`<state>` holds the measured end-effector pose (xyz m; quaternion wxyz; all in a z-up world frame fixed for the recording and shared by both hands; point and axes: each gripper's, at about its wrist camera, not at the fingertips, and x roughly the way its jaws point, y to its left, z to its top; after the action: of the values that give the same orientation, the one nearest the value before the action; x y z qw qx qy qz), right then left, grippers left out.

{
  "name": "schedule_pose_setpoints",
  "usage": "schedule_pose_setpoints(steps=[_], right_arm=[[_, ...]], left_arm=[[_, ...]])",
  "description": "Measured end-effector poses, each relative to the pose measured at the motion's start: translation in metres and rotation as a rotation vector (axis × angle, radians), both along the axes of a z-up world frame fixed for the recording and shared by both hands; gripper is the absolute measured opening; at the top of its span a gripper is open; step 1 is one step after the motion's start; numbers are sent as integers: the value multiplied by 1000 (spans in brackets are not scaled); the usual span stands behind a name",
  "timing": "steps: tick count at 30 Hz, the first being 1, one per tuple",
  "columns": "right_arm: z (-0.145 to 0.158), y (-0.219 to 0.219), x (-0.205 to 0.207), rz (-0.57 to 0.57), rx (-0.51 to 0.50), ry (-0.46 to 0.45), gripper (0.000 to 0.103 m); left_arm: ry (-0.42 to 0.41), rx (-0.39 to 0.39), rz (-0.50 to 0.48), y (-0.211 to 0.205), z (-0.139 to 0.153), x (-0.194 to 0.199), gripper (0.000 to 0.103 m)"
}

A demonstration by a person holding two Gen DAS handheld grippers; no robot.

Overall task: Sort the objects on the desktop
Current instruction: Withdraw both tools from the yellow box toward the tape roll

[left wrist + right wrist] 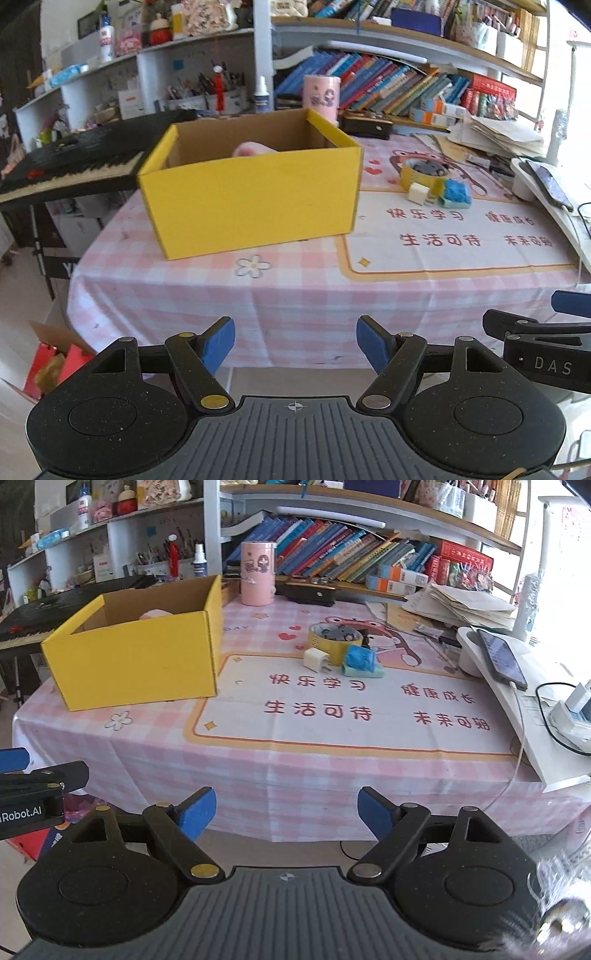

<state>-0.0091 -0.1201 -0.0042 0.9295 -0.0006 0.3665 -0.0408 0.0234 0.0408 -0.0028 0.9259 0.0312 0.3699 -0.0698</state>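
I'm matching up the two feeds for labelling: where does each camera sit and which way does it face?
Left wrist: on the left tool, facing the yellow box; the right tool shows at the right edge.
Right wrist: on the right tool, facing the tape roll; the left tool's tip shows at the left edge.
Shared: box, tape roll, pink cup.

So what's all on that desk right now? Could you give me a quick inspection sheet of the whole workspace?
Surface: table under a pink checked cloth with a cartoon print.
Job's things: yellow box, open, something pink inside; yellow tape roll, white charger plug and blue-green item clustered mid-table.
Clutter: pink cup, paper stack, phone on a white stand.
Grippers: left gripper and right gripper both open, empty, short of the table edge.
Cables: a white one into the phone, a black one beside it.
Surroundings: bookshelves, black keyboard to the left.
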Motion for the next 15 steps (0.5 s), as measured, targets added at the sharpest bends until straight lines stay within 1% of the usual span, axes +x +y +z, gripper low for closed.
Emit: schedule_pose_setpoints(steps=[7,15], right_arm=[[-1,-24,6,-52,-9,11,84],[-1,-54,17,-116,-17,15,84]], left_arm=[[15,-20,-59,-24,-3,15,75],[28,-21,-140,-60,-7,35,75]])
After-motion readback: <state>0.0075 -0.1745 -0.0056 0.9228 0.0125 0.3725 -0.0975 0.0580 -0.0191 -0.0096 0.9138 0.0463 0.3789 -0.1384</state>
